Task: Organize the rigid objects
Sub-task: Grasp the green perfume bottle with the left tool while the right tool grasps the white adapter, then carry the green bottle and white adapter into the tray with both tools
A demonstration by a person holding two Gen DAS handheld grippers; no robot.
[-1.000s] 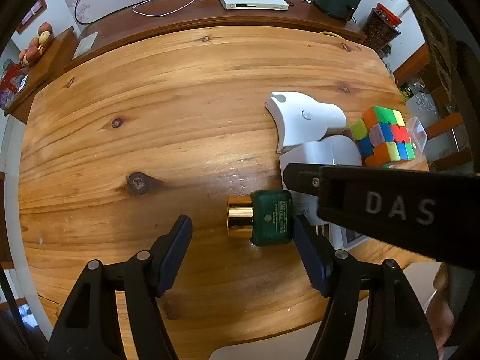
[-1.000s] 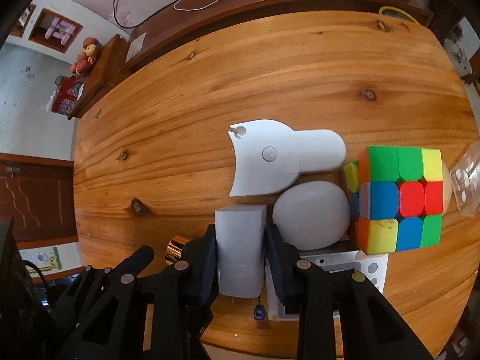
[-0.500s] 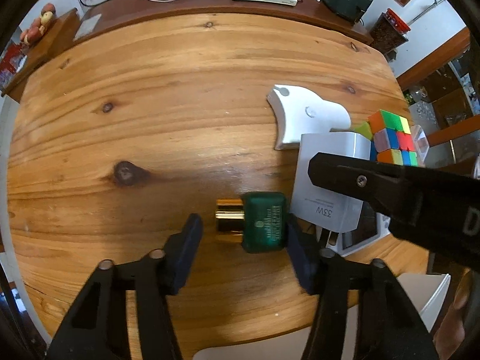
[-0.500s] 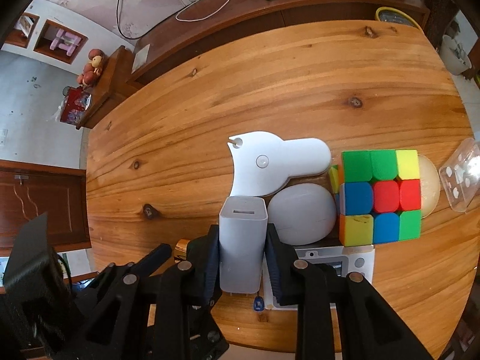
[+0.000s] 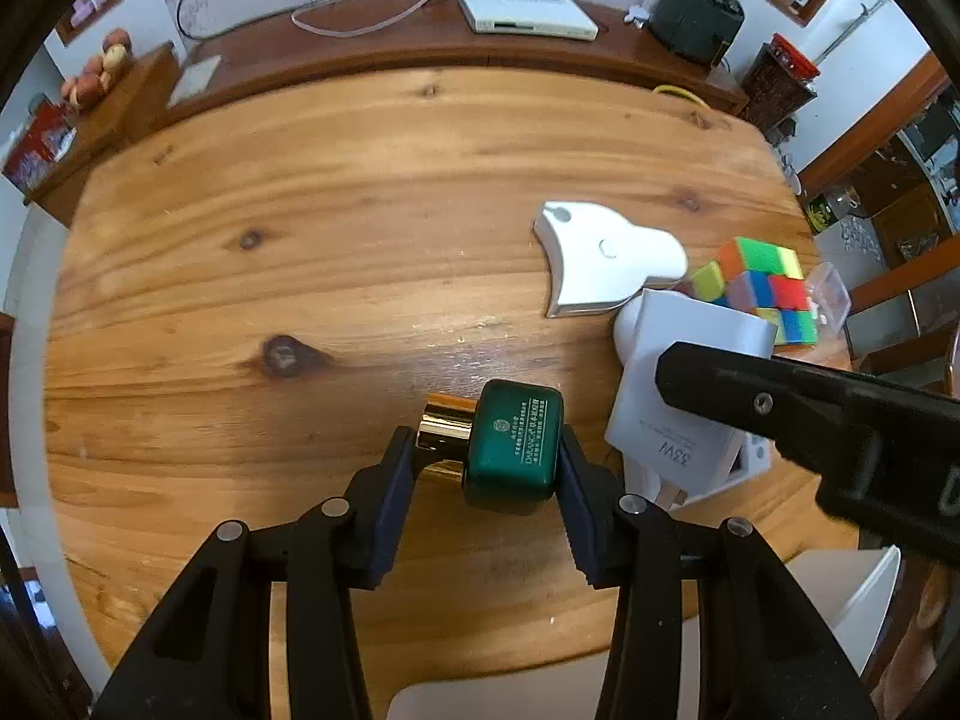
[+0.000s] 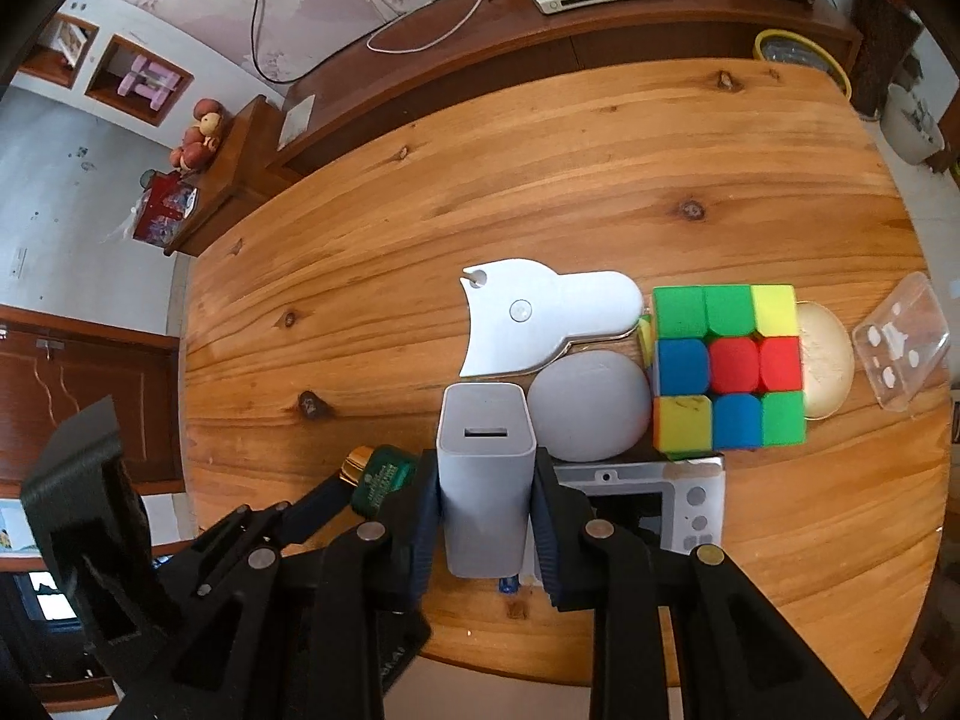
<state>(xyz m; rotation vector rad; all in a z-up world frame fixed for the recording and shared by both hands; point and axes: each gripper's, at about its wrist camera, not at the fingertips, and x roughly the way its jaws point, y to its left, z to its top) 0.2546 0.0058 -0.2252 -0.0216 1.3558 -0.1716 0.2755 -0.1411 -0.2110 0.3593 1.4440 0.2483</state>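
Observation:
My left gripper (image 5: 483, 471) is shut on a small green bottle with a gold cap (image 5: 513, 450), which lies on its side and also shows in the right wrist view (image 6: 381, 471). My right gripper (image 6: 486, 510) is shut on a white 33W charger block (image 6: 486, 474), seen from the side in the left wrist view (image 5: 684, 384). Beyond the charger lie a white flat hooked piece (image 6: 528, 318), a grey-white rounded pebble shape (image 6: 588, 405), a colour cube (image 6: 729, 369) and a silver camera-like device (image 6: 654, 504).
The wooden table (image 5: 330, 240) spreads to the left and far side. A beige disc (image 6: 828, 360) and a clear plastic tray (image 6: 903, 348) lie at the right edge. A dark sideboard (image 5: 360, 54) with a white router (image 5: 525, 12) stands behind.
My left gripper has closed in from wide open onto the green bottle. My right gripper has pulled back and up with the charger, so the table objects look farther off.

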